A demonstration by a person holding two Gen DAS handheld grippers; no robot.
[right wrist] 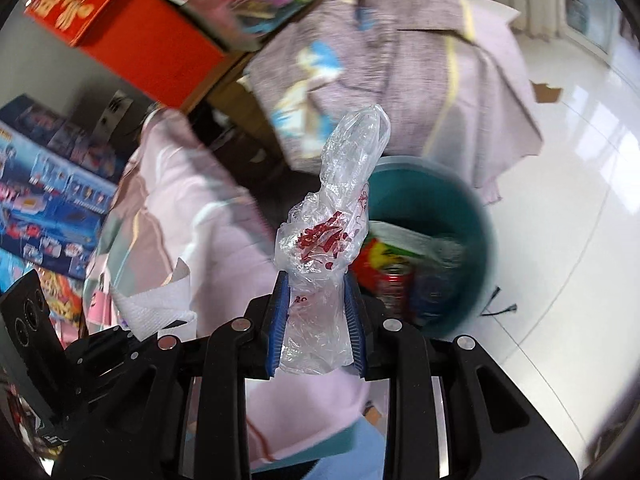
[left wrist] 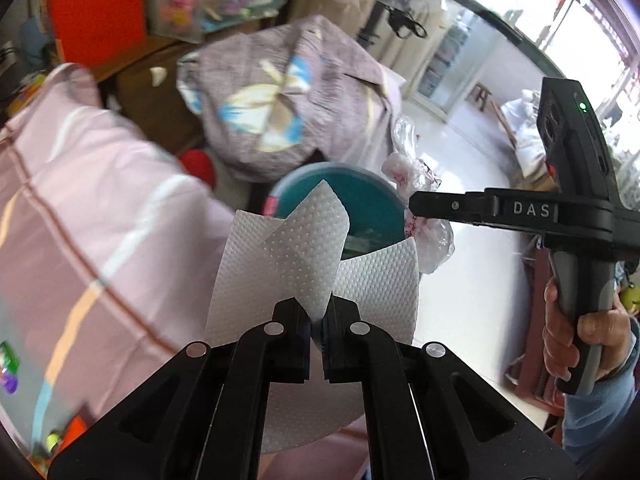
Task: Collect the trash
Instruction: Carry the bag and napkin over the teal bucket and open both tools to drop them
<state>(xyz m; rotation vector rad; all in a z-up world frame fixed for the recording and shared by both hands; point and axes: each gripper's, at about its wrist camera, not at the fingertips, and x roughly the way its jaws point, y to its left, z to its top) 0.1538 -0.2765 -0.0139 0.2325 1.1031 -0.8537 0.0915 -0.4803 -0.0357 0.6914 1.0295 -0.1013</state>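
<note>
My left gripper (left wrist: 319,320) is shut on a white dimpled paper towel (left wrist: 304,256) that stands up in front of it. My right gripper (right wrist: 316,312) is shut on a crumpled clear plastic bag with red print (right wrist: 336,236). A teal round bin (right wrist: 444,208) sits on the floor just ahead and right of the bag, holding a red can and colourful wrappers. In the left wrist view the bin (left wrist: 360,196) lies behind the towel, and the right gripper (left wrist: 412,204) holds the bag (left wrist: 424,236) at the bin's right rim. The towel also shows in the right wrist view (right wrist: 156,308).
A pink striped sheet (left wrist: 80,208) covers a bed at left. A grey patterned cloth (left wrist: 288,92) drapes a box behind the bin. A red box (right wrist: 132,36) and toy boxes (right wrist: 44,188) stand at left. White tiled floor (right wrist: 572,208) lies to the right.
</note>
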